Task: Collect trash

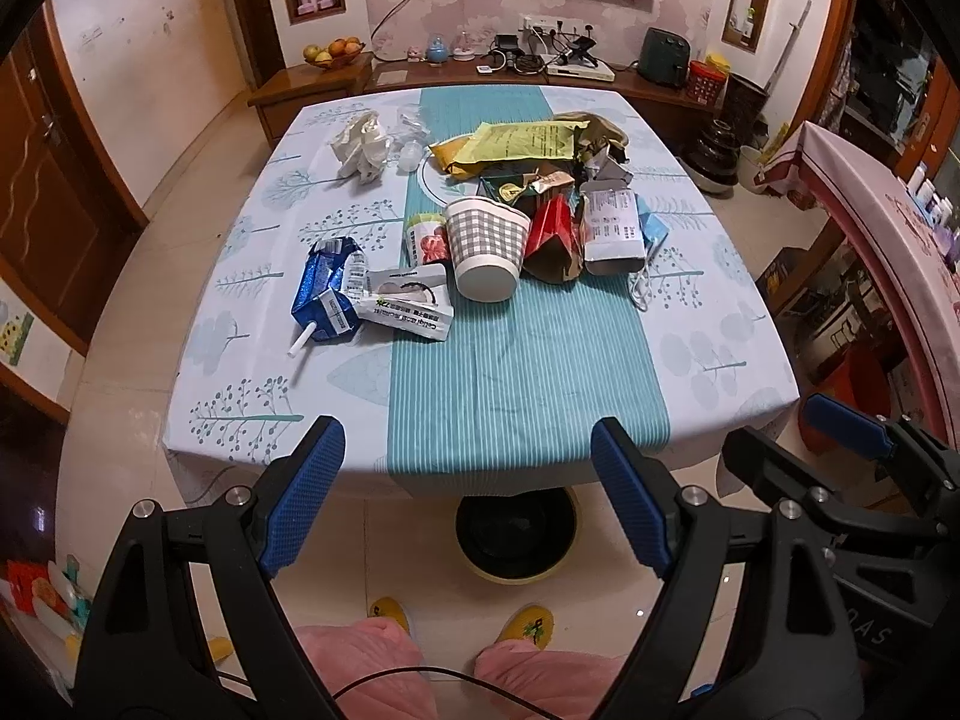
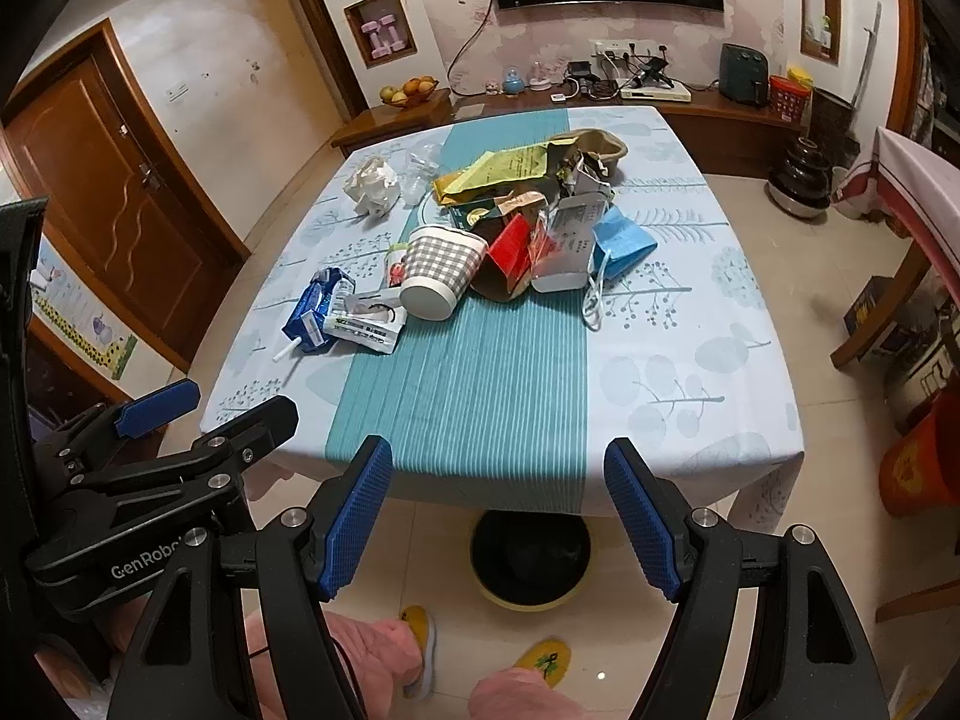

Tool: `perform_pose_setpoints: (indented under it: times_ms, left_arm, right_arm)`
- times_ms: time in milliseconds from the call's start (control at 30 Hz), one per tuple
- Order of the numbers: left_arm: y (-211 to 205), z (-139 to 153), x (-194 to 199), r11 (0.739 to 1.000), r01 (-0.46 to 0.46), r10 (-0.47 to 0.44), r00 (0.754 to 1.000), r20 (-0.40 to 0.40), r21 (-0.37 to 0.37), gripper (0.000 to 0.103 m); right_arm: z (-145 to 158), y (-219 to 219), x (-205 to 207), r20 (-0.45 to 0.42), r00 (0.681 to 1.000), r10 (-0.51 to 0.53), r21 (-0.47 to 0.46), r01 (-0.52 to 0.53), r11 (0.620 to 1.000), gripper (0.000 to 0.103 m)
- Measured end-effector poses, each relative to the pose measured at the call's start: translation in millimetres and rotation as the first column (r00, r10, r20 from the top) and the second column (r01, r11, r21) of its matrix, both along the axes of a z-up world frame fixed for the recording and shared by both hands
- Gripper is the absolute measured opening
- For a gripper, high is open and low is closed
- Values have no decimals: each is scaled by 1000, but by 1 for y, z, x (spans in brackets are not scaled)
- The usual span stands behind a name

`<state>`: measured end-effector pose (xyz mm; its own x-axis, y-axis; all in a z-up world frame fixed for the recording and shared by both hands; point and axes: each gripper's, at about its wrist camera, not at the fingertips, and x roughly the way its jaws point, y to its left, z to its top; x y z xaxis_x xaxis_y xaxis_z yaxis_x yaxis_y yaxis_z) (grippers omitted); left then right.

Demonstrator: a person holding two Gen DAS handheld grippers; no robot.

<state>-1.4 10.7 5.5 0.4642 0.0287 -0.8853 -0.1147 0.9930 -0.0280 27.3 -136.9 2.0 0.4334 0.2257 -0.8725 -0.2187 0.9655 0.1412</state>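
Trash lies piled on the tablecloth-covered table (image 1: 510,372): a checked paper cup (image 1: 489,246) on its side, a crushed blue carton (image 1: 327,294) with a straw, a white packet (image 1: 408,300), crumpled tissue (image 1: 363,144), a yellow envelope (image 1: 510,147), a red box (image 1: 552,234) and a blue face mask (image 1: 651,234). My left gripper (image 1: 468,480) hovers open at the table's near edge, holding nothing. My right gripper (image 2: 501,510) is open beside it, also empty, well short of the cup (image 2: 441,273). A black bin (image 1: 516,534) stands on the floor under the table's near edge.
A person's pink-trousered legs and yellow slippers (image 2: 543,660) stand just in front of the bin (image 2: 531,558). A low wooden cabinet (image 1: 336,78) with a fruit bowl runs along the far wall. Another covered table (image 1: 888,228) is at the right; a wooden door (image 2: 114,180) at the left.
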Motion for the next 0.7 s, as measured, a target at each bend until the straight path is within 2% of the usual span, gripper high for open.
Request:
perform_pose_setpoints:
  times_ms: [167, 267, 300, 367, 533, 700]
  left_arm:
    - [1, 12, -1, 999, -26, 28, 999, -46, 44, 82]
    - [10, 25, 0, 998, -52, 53, 998, -20, 47, 82]
    - [9, 29, -2, 995, -57, 58, 998, -13, 84, 82]
    - [14, 36, -3, 993, -71, 71, 997, 7, 94, 82]
    - [34, 43, -6, 989, -116, 112, 992, 55, 90, 82]
    - [69, 36, 1, 981, -186, 184, 982, 37, 53, 82]
  right_arm:
    - [10, 5, 6, 9, 1000, 26, -3, -26, 1000, 75]
    - [18, 12, 10, 24, 998, 51, -8, -51, 999, 75]
    - [20, 14, 10, 30, 998, 59, -8, -58, 998, 75]
    - [25, 19, 12, 39, 996, 75, -8, -75, 997, 75]
    - [31, 33, 23, 47, 994, 100, 6, -100, 995, 75]
    - [29, 48, 44, 45, 994, 102, 21, -103, 994, 75]
